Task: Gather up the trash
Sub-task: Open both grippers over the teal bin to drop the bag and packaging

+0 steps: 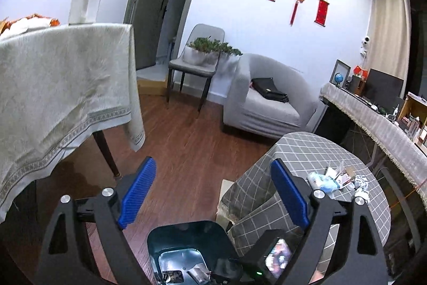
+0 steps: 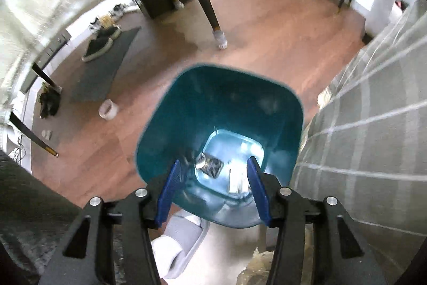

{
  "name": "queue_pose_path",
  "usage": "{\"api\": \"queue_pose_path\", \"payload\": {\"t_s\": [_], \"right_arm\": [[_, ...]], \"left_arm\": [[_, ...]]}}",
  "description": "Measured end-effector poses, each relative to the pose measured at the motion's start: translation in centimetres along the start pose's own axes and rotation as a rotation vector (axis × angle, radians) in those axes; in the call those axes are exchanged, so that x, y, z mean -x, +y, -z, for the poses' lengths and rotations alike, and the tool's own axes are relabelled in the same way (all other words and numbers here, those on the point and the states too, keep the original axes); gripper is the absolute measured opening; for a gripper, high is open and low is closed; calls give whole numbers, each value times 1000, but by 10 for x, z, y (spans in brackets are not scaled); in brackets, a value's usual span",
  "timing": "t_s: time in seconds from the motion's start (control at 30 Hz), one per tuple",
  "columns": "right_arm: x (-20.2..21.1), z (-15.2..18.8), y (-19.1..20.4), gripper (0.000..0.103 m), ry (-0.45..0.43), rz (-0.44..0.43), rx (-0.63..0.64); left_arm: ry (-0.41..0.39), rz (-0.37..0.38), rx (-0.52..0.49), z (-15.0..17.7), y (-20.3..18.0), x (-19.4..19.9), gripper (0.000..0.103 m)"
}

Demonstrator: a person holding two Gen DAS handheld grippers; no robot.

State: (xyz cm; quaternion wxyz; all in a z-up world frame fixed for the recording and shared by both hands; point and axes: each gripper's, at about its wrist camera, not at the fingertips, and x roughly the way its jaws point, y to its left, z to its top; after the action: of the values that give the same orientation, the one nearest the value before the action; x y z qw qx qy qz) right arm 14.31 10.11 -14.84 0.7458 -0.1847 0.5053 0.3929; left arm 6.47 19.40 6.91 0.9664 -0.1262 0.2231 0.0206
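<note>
Two grippers, both empty: the right gripper [image 2: 212, 187] hangs half open over the bin [image 2: 170, 124] at frame centre, wrappers [image 2: 210, 164] lying inside. The left gripper [image 1: 213, 194] gapes wide; swing it squarely over the scraps [image 1: 336, 179] on the checked table [image 1: 301, 148], lower right, before closing.

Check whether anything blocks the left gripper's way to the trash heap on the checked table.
Nothing visible does. The left gripper is open and empty, up beside the checked table. The trash heap lies exposed on the tabletop to its right, with only bare cloth between them.
</note>
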Motion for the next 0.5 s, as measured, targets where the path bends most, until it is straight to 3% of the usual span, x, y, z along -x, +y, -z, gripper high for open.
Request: {"api": "queue_pose_path", "payload": {"t_s": [0.3,0.5], "right_arm": [[104,-13,0,52,-225,-23,4],[167,-5,-7,52,-352,35,8]], "left_arm": [[-46,-14,14,-10,-14,6,90],[-66,-29,39,-14,-23,4,91]]}}
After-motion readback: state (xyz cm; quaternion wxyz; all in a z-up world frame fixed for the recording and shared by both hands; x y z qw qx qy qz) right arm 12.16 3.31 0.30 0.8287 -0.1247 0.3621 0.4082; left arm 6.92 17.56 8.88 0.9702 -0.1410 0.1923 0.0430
